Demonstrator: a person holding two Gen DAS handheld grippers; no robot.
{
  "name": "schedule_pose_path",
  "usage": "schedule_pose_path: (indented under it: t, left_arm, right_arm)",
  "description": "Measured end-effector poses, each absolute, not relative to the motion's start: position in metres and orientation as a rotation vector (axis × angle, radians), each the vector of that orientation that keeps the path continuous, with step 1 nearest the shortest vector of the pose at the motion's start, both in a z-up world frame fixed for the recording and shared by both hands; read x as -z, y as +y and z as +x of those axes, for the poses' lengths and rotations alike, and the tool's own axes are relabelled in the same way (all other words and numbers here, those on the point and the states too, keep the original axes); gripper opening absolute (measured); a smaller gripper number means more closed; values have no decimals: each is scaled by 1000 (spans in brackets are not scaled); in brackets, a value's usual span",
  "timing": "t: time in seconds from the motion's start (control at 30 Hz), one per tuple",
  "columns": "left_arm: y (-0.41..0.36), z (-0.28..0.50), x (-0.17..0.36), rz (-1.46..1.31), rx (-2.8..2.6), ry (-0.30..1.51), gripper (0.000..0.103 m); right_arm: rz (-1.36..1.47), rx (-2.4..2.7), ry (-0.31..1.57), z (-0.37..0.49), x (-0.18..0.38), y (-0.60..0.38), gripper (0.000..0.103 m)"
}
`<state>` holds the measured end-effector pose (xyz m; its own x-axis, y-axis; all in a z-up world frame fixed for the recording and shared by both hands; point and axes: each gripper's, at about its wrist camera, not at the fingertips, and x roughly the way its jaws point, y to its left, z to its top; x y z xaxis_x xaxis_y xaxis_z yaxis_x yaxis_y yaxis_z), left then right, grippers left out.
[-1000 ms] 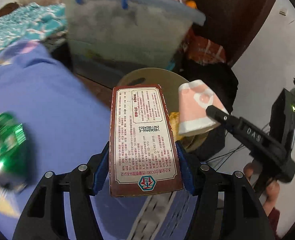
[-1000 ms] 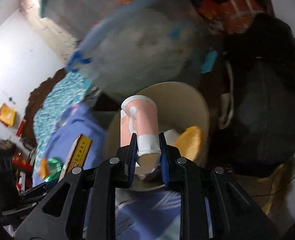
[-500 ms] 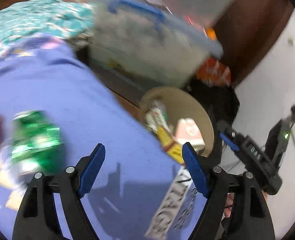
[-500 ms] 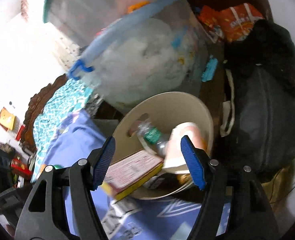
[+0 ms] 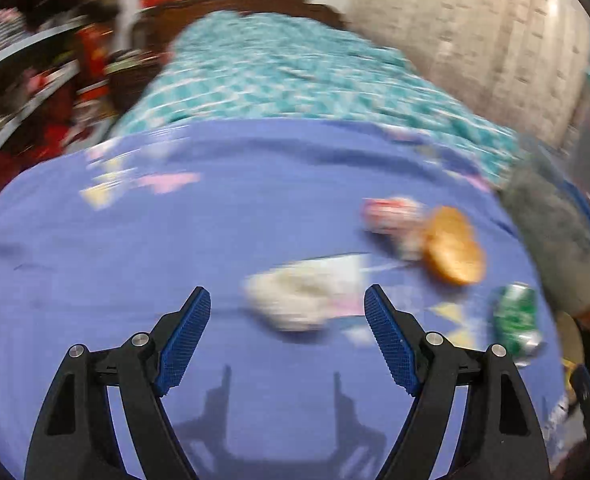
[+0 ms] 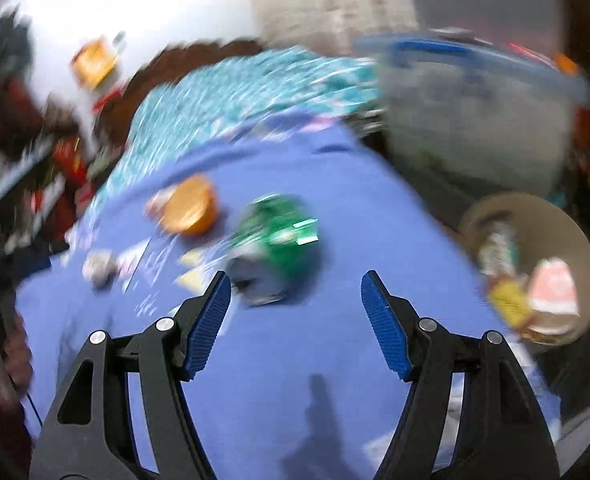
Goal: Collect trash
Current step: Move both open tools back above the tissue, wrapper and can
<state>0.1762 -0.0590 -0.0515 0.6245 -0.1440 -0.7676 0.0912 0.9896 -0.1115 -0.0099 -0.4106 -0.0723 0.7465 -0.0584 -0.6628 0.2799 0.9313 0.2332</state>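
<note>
1. Left gripper [image 5: 287, 304]: jaws spread wide, nothing between them. It hangs over the blue bedsheet [image 5: 135, 260], aimed at a crumpled whitish wad of paper or wrapper [image 5: 303, 300] lying just ahead; blur hides detail.
2. Right gripper [image 6: 295, 296]: jaws apart, empty, pointed at a crushed green drink can [image 6: 275, 244] lying on the sheet just beyond the fingertips.
3. Progress, judged from the right view: a round tan bin [image 6: 575, 240] off the sheet's right edge already holds a pink-and-white paper cup [image 6: 553, 288], a yellow-edged carton [image 6: 509, 300] and other scraps. Part done.
4. Left to collect, all on the sheet: green can near the right edge, whitish wad, an orange round lid or bowl [image 5: 453, 252] touching a red-and-white wrapper [image 5: 391, 216] further up the sheet.
5. Surroundings: teal patterned quilt [image 5: 287, 68] at the far end; clear storage box with a blue-handled lid [image 6: 475, 108] beside the bin; cluttered shelves on the left.
6. Obstructions: none between either gripper and its target. Heavy motion blur makes fine positions uncertain.
</note>
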Motion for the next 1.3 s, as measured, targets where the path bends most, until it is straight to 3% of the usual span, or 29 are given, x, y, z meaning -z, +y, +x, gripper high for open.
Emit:
schedule_pose_path:
  t: [0.17, 0.53, 1.3]
  left_arm:
    - [2, 176, 61, -82, 30, 882, 78]
    - [30, 179, 90, -65, -20, 899, 79]
    - [24, 190, 115, -44, -19, 935, 81]
  right_arm:
    - [216, 115, 824, 32, 85, -343, 69]
    - [51, 100, 922, 60, 112, -262, 69]
    - [73, 102, 923, 65, 115, -264, 69]
